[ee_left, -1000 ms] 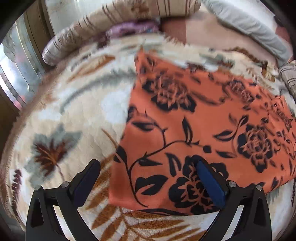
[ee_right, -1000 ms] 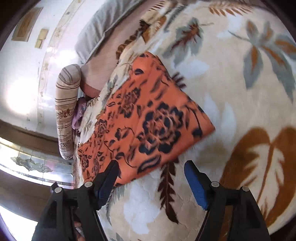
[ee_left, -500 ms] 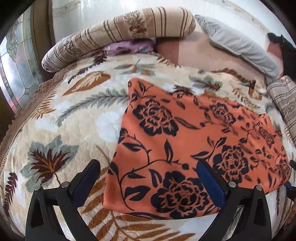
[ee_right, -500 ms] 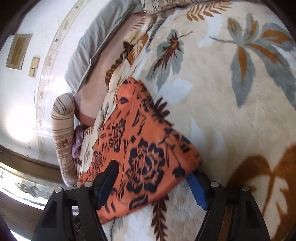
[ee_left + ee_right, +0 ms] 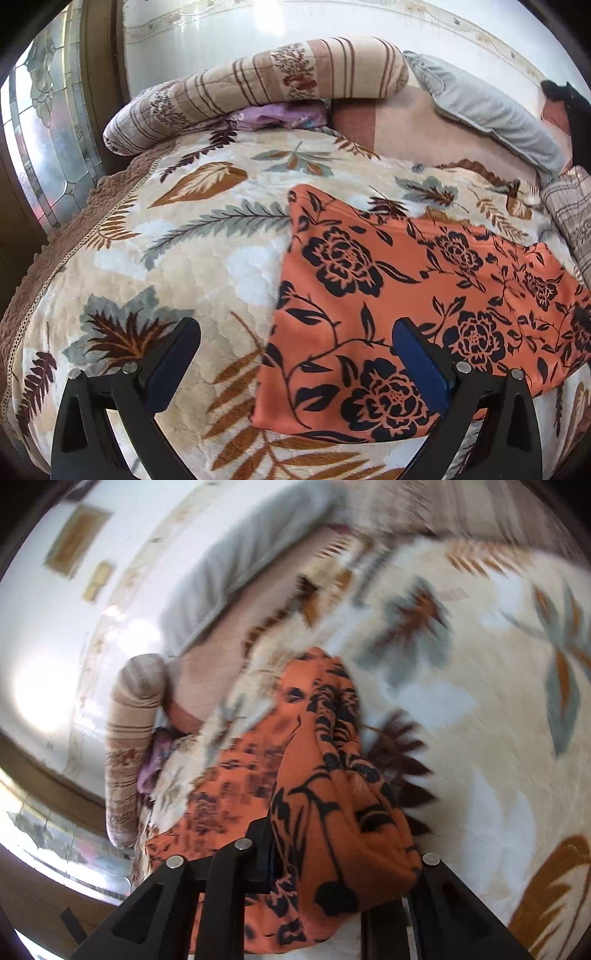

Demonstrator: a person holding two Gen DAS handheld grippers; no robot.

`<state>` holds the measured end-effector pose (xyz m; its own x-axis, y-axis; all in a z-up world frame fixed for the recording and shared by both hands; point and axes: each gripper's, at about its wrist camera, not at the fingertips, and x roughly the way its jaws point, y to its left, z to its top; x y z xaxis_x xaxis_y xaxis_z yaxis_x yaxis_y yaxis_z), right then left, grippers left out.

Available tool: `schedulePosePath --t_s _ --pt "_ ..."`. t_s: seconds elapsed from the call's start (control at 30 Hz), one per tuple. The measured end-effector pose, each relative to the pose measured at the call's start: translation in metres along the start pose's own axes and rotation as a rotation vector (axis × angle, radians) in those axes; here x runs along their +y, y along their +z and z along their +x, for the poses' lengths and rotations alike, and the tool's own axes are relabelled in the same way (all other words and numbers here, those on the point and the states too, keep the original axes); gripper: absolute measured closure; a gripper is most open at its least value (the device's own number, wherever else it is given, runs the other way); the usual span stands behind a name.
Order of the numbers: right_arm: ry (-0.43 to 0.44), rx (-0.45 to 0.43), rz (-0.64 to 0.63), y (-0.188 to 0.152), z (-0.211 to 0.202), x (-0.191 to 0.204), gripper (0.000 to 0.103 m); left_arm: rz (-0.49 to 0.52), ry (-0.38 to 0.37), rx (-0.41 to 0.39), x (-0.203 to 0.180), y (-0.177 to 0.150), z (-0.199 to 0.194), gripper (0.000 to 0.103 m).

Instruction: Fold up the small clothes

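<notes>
Right gripper (image 5: 343, 853) fingers closing, bunching a corner of the orange black-flowered cloth (image 5: 424, 310) between them on the leaf-patterned bed blanket (image 5: 192, 266); left gripper (image 5: 295, 354) fingers released, straddling the near edge. Lift evenly, keeping edges aligned.

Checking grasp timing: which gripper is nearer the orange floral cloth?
Right. The right gripper is closing, with a bunched corner of the orange floral cloth between its jaws; the left gripper hangs open above the cloth's near edge.
</notes>
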<state>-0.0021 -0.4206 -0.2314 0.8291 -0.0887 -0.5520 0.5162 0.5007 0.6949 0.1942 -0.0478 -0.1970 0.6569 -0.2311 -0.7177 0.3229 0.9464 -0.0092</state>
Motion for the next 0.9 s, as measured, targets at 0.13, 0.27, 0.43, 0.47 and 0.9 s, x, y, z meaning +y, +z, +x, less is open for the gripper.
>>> schedulePosePath --t_s 0.13,0.27,0.43,0.47,0.9 --pt "0.012 -0.001 -0.140 0.000 -0.001 0.054 0.083 -0.030 0.018 -0.016 0.017 0.002 -0.006 0.000" --pt "0.026 0.012 -0.297 -0.012 0.004 0.116 0.083 -0.070 0.036 -0.012 0.038 0.001 -0.010 0.000" --pt "0.095 0.074 -0.437 -0.040 0.018 0.189 0.083 -0.125 0.078 0.000 0.071 -0.002 -0.012 0.000" --pt "0.111 0.093 -0.456 -0.047 0.023 0.203 0.083 -0.137 0.092 0.007 0.079 -0.003 -0.012 0.000" --pt "0.279 0.564 -0.262 -0.157 0.136 0.226 0.060 -0.237 -0.024 0.023 0.115 -0.008 -0.013 0.000"
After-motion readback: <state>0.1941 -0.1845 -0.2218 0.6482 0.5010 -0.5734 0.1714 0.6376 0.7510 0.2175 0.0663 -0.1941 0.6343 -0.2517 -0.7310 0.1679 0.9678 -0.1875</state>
